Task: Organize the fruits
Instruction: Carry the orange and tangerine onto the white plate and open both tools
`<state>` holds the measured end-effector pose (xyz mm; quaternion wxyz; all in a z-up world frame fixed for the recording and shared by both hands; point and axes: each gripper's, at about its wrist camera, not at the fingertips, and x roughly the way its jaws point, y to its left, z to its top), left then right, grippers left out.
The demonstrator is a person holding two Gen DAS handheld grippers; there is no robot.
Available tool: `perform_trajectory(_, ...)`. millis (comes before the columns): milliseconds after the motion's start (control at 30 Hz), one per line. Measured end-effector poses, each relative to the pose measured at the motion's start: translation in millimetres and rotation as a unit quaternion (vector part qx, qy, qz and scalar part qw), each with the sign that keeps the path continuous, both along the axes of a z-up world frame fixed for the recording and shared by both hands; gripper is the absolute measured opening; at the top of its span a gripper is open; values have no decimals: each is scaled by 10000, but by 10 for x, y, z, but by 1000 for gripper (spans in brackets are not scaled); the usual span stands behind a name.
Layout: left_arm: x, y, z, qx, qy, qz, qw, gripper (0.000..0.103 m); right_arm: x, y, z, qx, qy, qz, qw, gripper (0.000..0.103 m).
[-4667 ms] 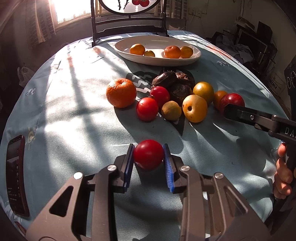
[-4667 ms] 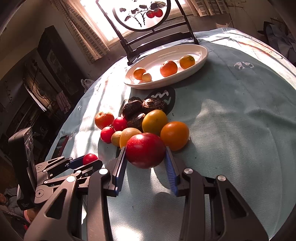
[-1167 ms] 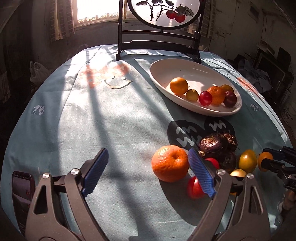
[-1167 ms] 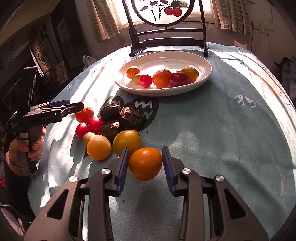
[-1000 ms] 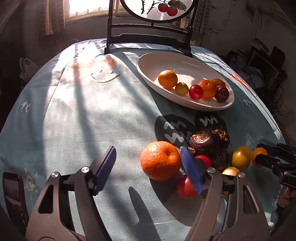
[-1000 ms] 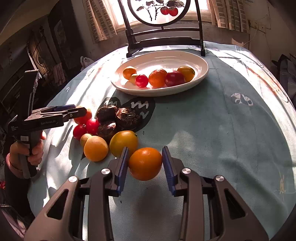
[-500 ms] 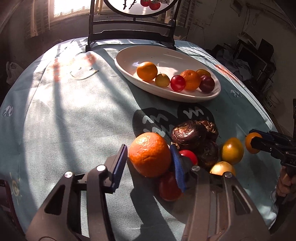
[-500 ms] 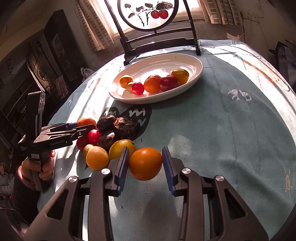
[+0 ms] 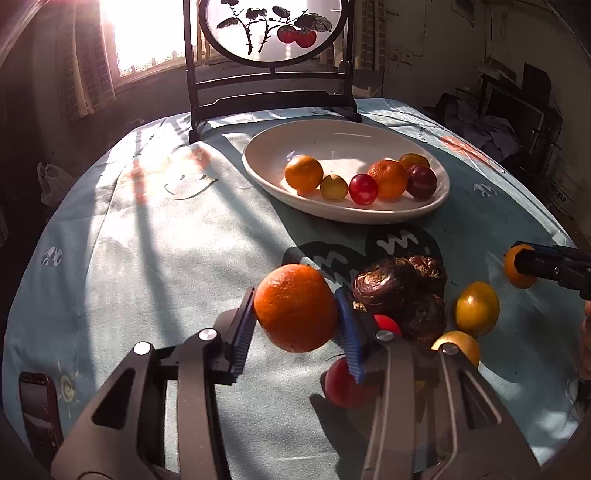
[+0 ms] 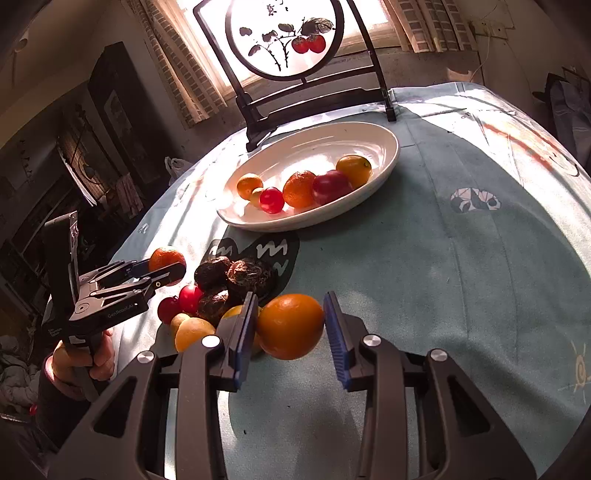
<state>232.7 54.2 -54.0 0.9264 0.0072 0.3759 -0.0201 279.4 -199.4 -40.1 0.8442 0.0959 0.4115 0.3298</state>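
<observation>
My left gripper (image 9: 295,314) is shut on a large rough-skinned orange (image 9: 295,306), held just above the cloth. My right gripper (image 10: 290,321) is shut on a smooth orange (image 10: 290,325), also off the table. In the right wrist view the left gripper (image 10: 166,271) shows at the left with its orange (image 10: 162,258). The white oval plate (image 9: 369,216) further back holds several small fruits. Between the grippers lies a pile: dark brown fruits (image 9: 391,284), red fruits (image 9: 343,380) and yellow fruits (image 9: 476,308).
A round painted screen on a dark stand (image 9: 273,33) rises behind the plate. A phone (image 9: 37,406) lies at the near left table edge. A person's hand (image 10: 85,358) grips the left handle. The round table's edge drops away at right.
My left jaws have gone from wide around the rough orange to shut on it. The right gripper has kept its hold on the smooth orange. Two red fruits held earlier now lie in the plate.
</observation>
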Motion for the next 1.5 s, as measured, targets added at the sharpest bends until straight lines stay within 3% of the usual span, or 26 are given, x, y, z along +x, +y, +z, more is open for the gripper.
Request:
perform_trajectory(233, 37, 95, 265, -442, -161, 58, 9989, 43, 56, 24, 232, 576, -106, -110, 9982, 37)
perform_trajectory(467, 855, -70, 613, -341, -198, -4, 9992, 43, 701, 461, 519, 251, -437, -270, 9984, 37)
perform_trajectory(567, 1272, -95, 598, -498, -25, 12, 9988, 43, 1044, 615, 495, 42, -482, -325, 9983, 37)
perform_trajectory(700, 1734, -139, 439, -414, 208, 161, 9988, 43, 1386, 782, 359, -405, -535, -295, 9973, 37)
perform_trajectory(867, 1997, -154, 198, -356, 522, 245, 9977, 43, 1612, 856, 169, -663, -465, -162, 9966, 37)
perform_trajectory(1033, 2037, -153, 144, -311, 564, 362, 9973, 48, 1665, 888, 108, -786, -443, -105, 9959, 37)
perform_trajectory(1067, 2020, -154, 152, -288, 552, 390, 9973, 55, 1662, 893, 104, -842, -430, -133, 9954, 37)
perform_trajectory(1100, 1981, -155, 186, -219, 464, 459, 9976, 71, 1661, 894, 104, -898, -405, -155, 9950, 38)
perform_trajectory(1233, 1731, -134, 432, 9, 100, 560, 9984, 84, 1557, 838, 233, -780, -475, -260, 9955, 50)
perform_trajectory(1500, 995, 19, 789, -250, -242, 715, 9968, 93, 999, 657, 600, -438, -747, -394, 9955, 50)
